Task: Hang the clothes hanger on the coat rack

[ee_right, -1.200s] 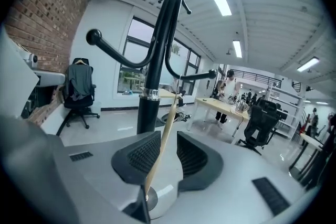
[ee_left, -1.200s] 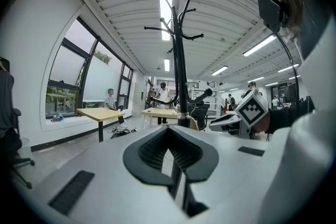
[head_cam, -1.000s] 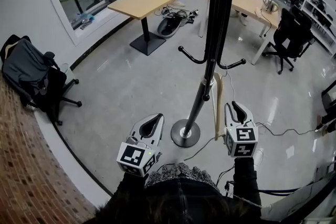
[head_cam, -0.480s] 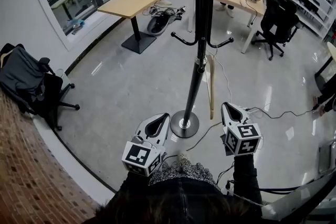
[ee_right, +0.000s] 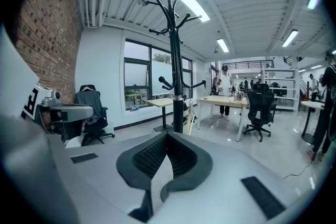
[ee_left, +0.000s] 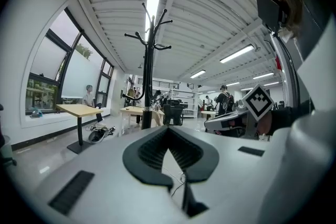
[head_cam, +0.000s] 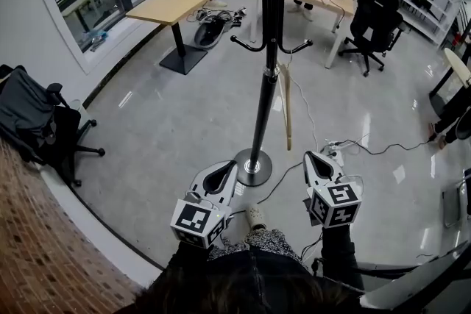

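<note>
While the person is standing near the coat rack (head_cam: 259, 106), the head view is showing the clothes hanger (head_cam: 285, 110) hanging from one of the rack's lower hooks, a pale wooden piece dangling just beside the black pole. The left gripper (head_cam: 228, 170) and the right gripper (head_cam: 313, 158) are pointing forward low down, one on each side of the rack's round base (head_cam: 252, 166), both apart from the hanger. A cable (head_cam: 368, 151) is lying across the glossy floor.

The left gripper view is showing the left gripper (ee_left: 168, 129) with its jaws pressing together and nothing sitting between them; the coat rack (ee_left: 148, 71) is rising beyond.

The right gripper view is showing the right gripper (ee_right: 167, 134) likewise closed and empty, facing the coat rack (ee_right: 176, 76), with the clothes hanger (ee_right: 192, 115) showing as a pale strip beside the pole.
</note>
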Motion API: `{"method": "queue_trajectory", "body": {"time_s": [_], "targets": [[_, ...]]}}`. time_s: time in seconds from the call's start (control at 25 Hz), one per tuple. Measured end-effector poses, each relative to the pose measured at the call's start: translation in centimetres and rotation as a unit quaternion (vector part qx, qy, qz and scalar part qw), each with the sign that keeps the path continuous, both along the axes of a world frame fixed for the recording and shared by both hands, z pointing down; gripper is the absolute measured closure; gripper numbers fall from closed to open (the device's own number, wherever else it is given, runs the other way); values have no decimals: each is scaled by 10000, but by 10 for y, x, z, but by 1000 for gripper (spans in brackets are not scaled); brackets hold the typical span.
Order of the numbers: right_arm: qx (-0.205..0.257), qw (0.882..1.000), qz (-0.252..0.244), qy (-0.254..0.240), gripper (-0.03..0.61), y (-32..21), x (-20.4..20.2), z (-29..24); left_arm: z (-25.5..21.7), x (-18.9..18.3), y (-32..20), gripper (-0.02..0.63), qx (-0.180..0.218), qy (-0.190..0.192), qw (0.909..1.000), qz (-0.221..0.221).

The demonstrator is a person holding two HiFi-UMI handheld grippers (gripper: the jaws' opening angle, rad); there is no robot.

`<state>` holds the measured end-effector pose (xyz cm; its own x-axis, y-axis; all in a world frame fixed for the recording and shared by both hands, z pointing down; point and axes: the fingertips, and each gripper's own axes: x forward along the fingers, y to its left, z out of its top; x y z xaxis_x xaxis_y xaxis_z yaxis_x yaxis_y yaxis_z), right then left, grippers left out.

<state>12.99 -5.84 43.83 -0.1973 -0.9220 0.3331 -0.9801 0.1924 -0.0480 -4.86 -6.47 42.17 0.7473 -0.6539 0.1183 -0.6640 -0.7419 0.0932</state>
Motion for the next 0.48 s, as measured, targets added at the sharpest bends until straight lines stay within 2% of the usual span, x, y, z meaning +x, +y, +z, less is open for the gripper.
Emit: {"method": "queue_trajectory", "body": {"time_s": [0.24, 0.48], "targets": [[20, 9999, 133, 71, 569, 19, 8, -5, -5, 7, 7, 607, -5, 6, 10000, 71], [-67, 9999, 83, -59, 569, 32, 14, -6, -8, 17, 14, 607, 22, 6, 10000, 43]]}}
